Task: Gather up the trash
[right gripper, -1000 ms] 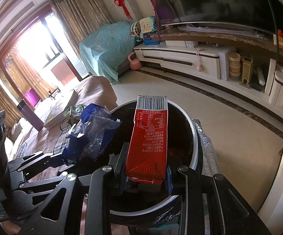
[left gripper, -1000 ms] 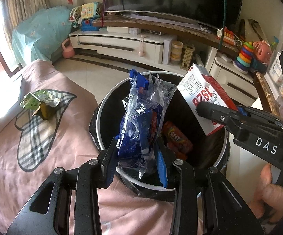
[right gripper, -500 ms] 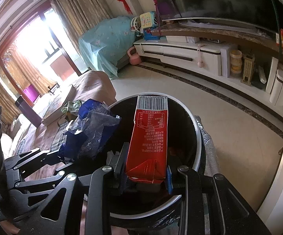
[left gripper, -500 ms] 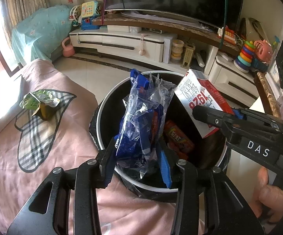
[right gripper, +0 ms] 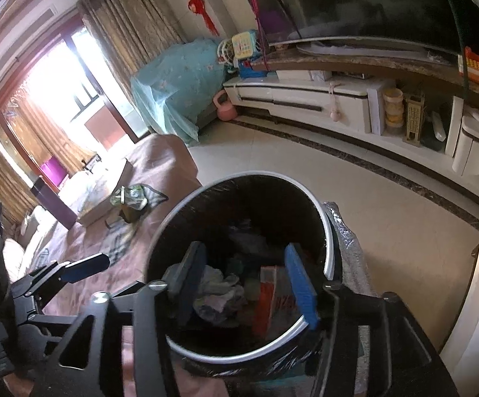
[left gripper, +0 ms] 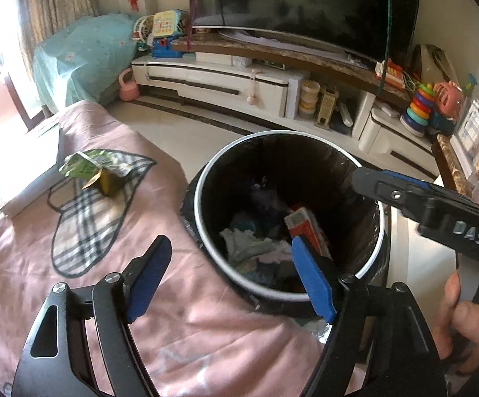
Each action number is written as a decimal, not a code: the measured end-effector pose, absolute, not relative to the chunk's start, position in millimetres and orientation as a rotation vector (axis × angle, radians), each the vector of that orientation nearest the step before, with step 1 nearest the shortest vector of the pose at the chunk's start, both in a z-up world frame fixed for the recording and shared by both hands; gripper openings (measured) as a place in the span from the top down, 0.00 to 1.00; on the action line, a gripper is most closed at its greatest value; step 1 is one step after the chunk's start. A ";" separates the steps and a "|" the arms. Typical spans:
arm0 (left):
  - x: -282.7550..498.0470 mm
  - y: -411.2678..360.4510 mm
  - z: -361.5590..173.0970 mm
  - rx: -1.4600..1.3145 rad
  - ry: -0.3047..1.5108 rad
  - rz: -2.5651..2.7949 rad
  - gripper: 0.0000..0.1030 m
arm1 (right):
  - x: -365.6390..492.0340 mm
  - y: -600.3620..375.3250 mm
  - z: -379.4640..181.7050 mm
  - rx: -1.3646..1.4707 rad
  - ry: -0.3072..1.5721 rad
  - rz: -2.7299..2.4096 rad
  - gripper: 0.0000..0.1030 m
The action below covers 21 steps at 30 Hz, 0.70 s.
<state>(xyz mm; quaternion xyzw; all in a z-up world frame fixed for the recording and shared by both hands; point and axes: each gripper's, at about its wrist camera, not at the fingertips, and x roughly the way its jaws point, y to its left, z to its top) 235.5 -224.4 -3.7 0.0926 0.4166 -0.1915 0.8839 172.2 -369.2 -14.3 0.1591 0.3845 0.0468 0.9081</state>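
A round trash bin (left gripper: 203, 178) with a white rim and black liner stands beside the pink-covered sofa; it also shows in the right wrist view (right gripper: 328, 231). Inside lie a red carton (left gripper: 305, 225), crumpled wrappers and tissue (left gripper: 249, 244). My left gripper (left gripper: 229, 271) is open and empty at the bin's near rim. My right gripper (right gripper: 244, 274) is open and empty over the bin's mouth. A crumpled green carton (left gripper: 97, 172) lies on the sofa to the left, also seen in the right wrist view (right gripper: 130, 198).
A white book or box (left gripper: 24, 172) lies on the sofa's left side. A TV stand (left gripper: 239, 82) with toys runs along the far wall. Tiled floor (right gripper: 371, 205) lies between it and the bin.
Both grippers have opened. The blue plastic wrapper and the red carton have left the jaws, and the carton now lies inside the bin.
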 end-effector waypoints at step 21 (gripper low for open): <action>140.5 -135.6 -14.5 0.061 0.800 -0.337 0.21 | 72.1 -308.2 -11.4 0.400 0.665 0.111 0.03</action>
